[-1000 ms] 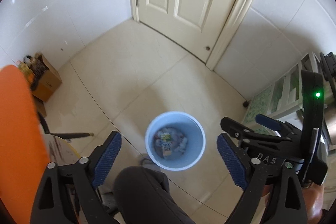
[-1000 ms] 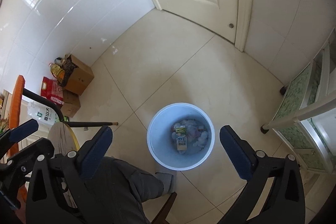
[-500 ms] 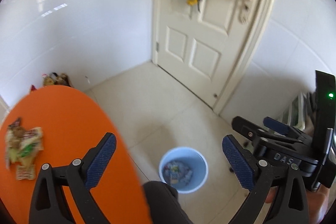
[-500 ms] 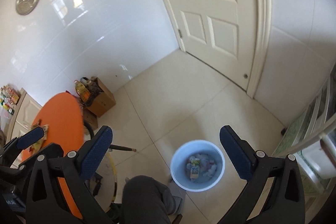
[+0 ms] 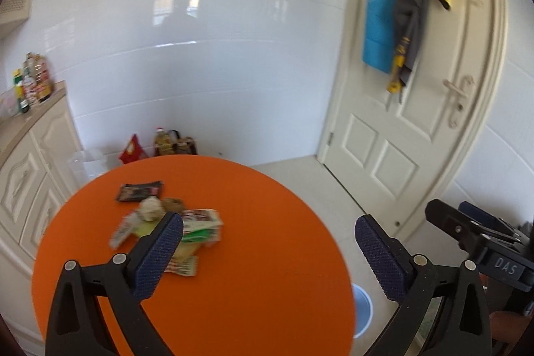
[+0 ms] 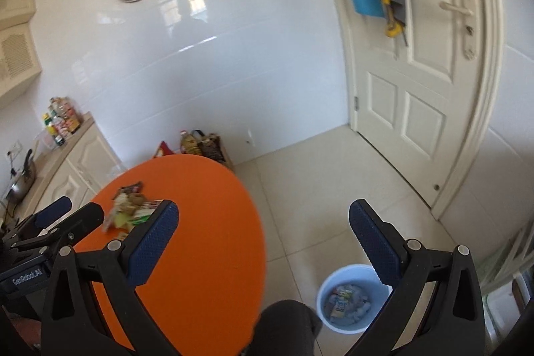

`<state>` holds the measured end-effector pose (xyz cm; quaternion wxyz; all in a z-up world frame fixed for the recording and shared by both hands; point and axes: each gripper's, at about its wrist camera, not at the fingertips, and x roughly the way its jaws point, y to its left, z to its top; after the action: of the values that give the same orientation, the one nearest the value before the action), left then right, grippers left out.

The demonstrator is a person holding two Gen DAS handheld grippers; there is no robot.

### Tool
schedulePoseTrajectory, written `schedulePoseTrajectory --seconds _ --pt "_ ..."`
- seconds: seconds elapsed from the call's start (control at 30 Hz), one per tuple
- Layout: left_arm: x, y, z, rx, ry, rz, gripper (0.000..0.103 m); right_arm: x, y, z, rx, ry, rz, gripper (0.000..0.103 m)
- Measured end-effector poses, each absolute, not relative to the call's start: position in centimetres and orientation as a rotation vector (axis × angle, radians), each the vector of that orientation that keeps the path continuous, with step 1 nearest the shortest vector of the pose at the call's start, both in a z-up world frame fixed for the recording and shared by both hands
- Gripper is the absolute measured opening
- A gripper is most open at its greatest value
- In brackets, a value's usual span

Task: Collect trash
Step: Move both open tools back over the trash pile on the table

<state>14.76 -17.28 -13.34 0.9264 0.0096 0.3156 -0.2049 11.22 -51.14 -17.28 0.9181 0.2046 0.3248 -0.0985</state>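
A pile of trash [image 5: 187, 226] lies on the round orange table [image 5: 267, 289]: a crumpled paper ball [image 5: 150, 209], a dark wrapper [image 5: 138, 192] and green-and-white packets. The right wrist view shows the same pile [image 6: 130, 209], blurred. My left gripper [image 5: 267, 222] hovers above the table, its jaws spreading the last bit wide, with nothing between them. Its left finger [image 5: 160, 252] overlaps the pile in the picture. My right gripper [image 6: 263, 209] is open and empty over the table's right edge. The blue bin [image 6: 333, 327], holding several scraps, stands on the floor below right; in the left view the bin [image 5: 362, 312] peeks past the table.
A white door [image 5: 417, 139] with hanging cloths [image 5: 383, 5] is at the right. A cream cabinet [image 5: 30, 162] with bottles stands left. A box with bottles [image 5: 173, 145] sits by the wall. A person's knee [image 6: 287, 322] is beside the bin.
Both grippers rose and both views swung up from the bin on the floor. The orange table with the trash pile came into view, and the bin slid to the lower right.
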Motion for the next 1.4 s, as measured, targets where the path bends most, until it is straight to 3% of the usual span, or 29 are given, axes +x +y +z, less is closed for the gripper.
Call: schedulePoseTrajectory --seconds 0.4,0.83,1.1,1.4 --pt "6.9 -5.6 -11.2 -0.077 0.556 -0.186 0.102 14.9 -39.2 -10.7 0.286 0.544 0.032 0.103" --pt "4.7 -2.0 -12.5 -0.107 0.578 -0.074 0.102 17.7 -33.9 -12.0 0.185 0.567 0.124 0.103" --pt "10.8 -4.5 -14.2 -0.091 0.652 -0.077 0.102 20.7 -33.9 -15.5 0.165 0.666 0.114 0.103" --pt "21.8 -6.4 -18.6 -0.001 0.762 -0.107 0.102 26.6 -34.3 -23.2 0.186 0.869 0.120 0.103"
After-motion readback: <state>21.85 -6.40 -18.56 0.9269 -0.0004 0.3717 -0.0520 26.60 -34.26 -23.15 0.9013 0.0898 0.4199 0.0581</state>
